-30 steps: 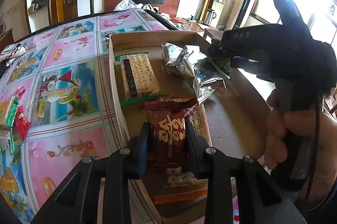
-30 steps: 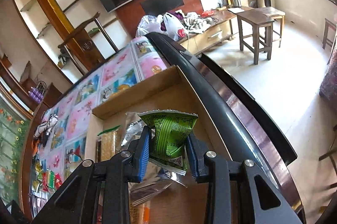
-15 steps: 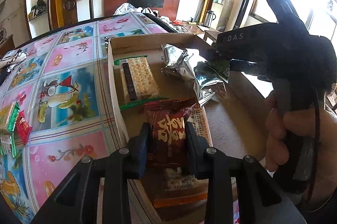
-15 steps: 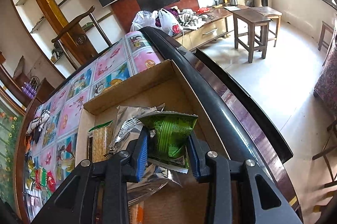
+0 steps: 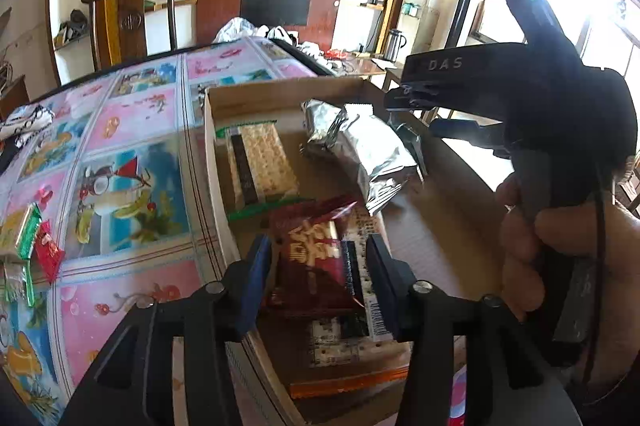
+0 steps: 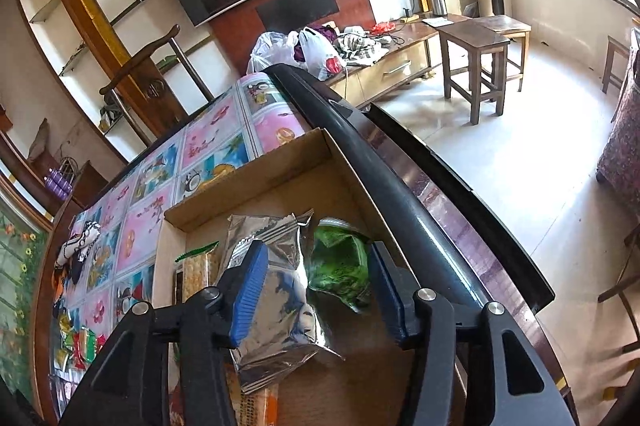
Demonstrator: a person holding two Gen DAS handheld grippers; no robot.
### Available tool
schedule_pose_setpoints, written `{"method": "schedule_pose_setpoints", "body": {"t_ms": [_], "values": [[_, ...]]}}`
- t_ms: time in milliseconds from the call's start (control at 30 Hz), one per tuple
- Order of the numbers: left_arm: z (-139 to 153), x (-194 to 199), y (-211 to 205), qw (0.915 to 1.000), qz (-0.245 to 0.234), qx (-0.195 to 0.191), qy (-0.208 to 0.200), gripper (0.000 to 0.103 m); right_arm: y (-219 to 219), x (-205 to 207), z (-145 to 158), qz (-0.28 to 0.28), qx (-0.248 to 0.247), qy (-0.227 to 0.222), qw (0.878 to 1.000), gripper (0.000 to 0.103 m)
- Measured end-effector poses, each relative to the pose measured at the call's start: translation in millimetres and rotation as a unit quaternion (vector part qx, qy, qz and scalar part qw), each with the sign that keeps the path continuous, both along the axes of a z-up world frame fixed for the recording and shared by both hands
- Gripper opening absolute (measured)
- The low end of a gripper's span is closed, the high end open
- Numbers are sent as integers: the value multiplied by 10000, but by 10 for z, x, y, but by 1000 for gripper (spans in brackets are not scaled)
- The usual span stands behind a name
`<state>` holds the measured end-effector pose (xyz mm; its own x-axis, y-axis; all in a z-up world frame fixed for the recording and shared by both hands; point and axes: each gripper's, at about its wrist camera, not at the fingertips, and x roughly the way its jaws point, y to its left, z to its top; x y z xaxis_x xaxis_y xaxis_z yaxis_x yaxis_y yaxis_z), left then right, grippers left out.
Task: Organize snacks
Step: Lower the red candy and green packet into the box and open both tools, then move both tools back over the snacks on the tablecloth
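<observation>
My left gripper (image 5: 318,266) hovers over the near end of a cardboard box (image 5: 280,88). Its jaws are opening. A dark red snack packet (image 5: 312,258) lies between them on another packet, and neither pad presses it. My right gripper (image 6: 316,286) is over the far right part of the same box (image 6: 248,182), and its jaws are opening too. A green packet (image 6: 340,266) lies loose between them, beside a silver foil packet (image 6: 276,290). The left wrist view also shows the foil packet (image 5: 368,146) and a hand (image 5: 560,246) on the right gripper's handle.
A cracker packet (image 5: 260,162) lies along the box's left wall. Several small loose snacks (image 5: 28,238) sit on the patterned tablecloth (image 5: 132,182) at the left. The table's dark rim (image 6: 380,166) runs close along the box's right side. A wooden chair (image 5: 132,22) stands behind the table.
Both grippers have opened. The red packet has settled flat in the box from the left jaws. The green packet has dropped out of the right jaws beside the foil packet.
</observation>
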<state>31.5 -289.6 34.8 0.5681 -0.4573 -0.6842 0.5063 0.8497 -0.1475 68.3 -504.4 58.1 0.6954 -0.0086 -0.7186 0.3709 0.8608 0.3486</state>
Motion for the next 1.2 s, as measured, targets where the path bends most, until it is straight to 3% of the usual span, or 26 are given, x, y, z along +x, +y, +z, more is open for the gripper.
{"method": "schedule_pose_setpoints", "body": {"t_ms": [233,700,900,1200], "values": [[124,-70,29,9997,28,-66,-247,54,-2,-6,32,-10,6,-86,10000,58],[357,41,530,9966,626,-167,-516,59,103,4,79,172,-109,-236,9995,58],[450,122,1065,9878,1292,-18,-870,65,157,0,98,240,-196,-313,9990,58],[412,472,2068,9675,2461,28,-583,65,248,14,104,323,-361,-334,9983,58]]}}
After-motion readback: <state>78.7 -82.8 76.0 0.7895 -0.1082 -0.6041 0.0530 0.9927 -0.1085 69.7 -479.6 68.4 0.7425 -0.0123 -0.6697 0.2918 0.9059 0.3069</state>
